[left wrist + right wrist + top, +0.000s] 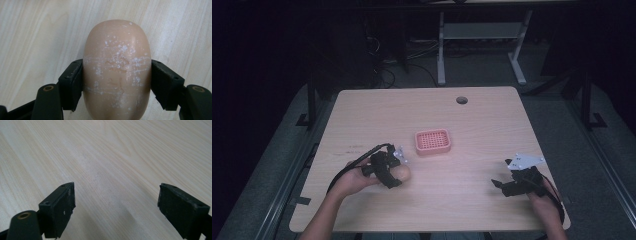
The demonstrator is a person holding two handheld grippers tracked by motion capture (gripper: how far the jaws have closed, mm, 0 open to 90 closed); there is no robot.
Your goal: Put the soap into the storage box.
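A tan, white-flecked soap bar, a pink grid-patterned dish, a pale wood-grain table.

The light wooden bench holds a pink soap dish in the middle and a tan soap bar near its front left.

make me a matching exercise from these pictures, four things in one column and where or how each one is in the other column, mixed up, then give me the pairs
Things:
1. soap bar
2. pink soap dish
3. right tool
4. round hole

States:
A. near the table's far edge
B. open above bare wood
C. clamped between the left tool's jaws
D. empty, at the table's middle

Pairs: 1-C, 2-D, 3-B, 4-A
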